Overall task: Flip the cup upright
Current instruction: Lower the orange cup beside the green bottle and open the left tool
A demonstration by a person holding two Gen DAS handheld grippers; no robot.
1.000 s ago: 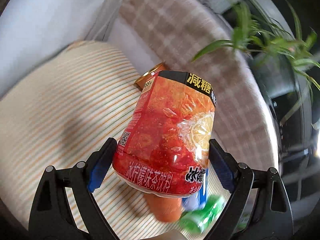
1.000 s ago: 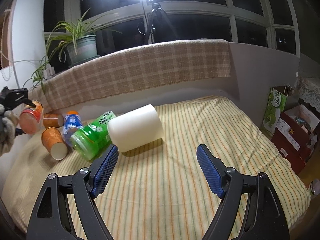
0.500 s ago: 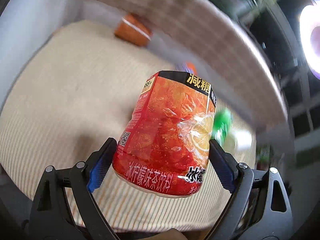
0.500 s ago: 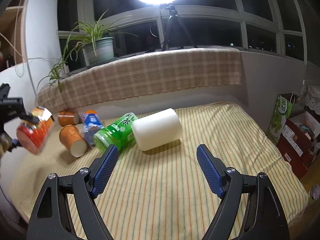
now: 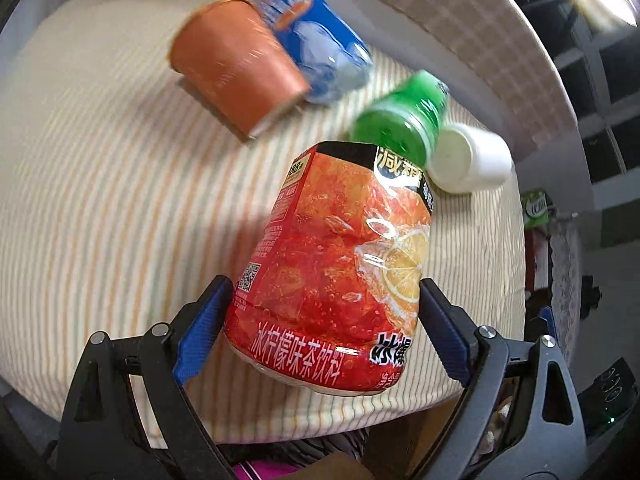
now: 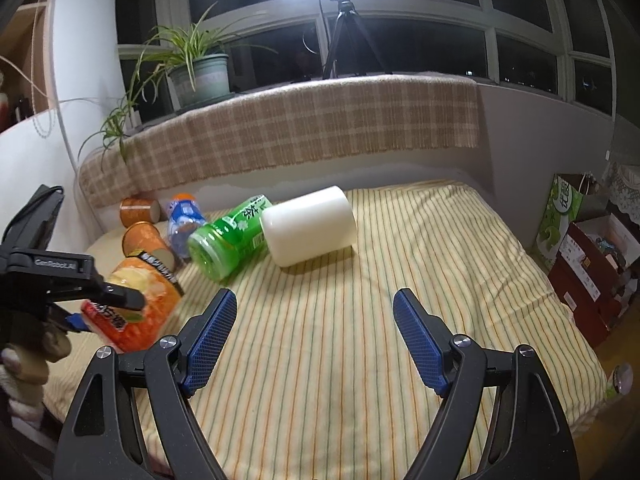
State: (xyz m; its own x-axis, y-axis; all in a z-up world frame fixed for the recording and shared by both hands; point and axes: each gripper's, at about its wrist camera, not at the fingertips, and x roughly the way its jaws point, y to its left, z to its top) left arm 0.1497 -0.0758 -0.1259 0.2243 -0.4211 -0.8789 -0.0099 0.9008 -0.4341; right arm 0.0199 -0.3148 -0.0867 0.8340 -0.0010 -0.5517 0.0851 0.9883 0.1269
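Glossy plastic-wrapped cup (image 5: 336, 264), striped cloth (image 5: 100, 208)

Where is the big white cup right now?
In the right wrist view the white cup lies on its side in the middle of the striped bed, touching the green bottle on its left.

My left claw (image 5: 322, 320) and right claw (image 6: 314, 340) are matte black plastic frames with silver screws and ribbed blue pads (image 6: 210, 340). White lettering marks the left body.

Left tongs (image 5: 322, 312) swung the red cup (image 5: 336, 268) lower, over the striped bedspread (image 5: 100, 200)
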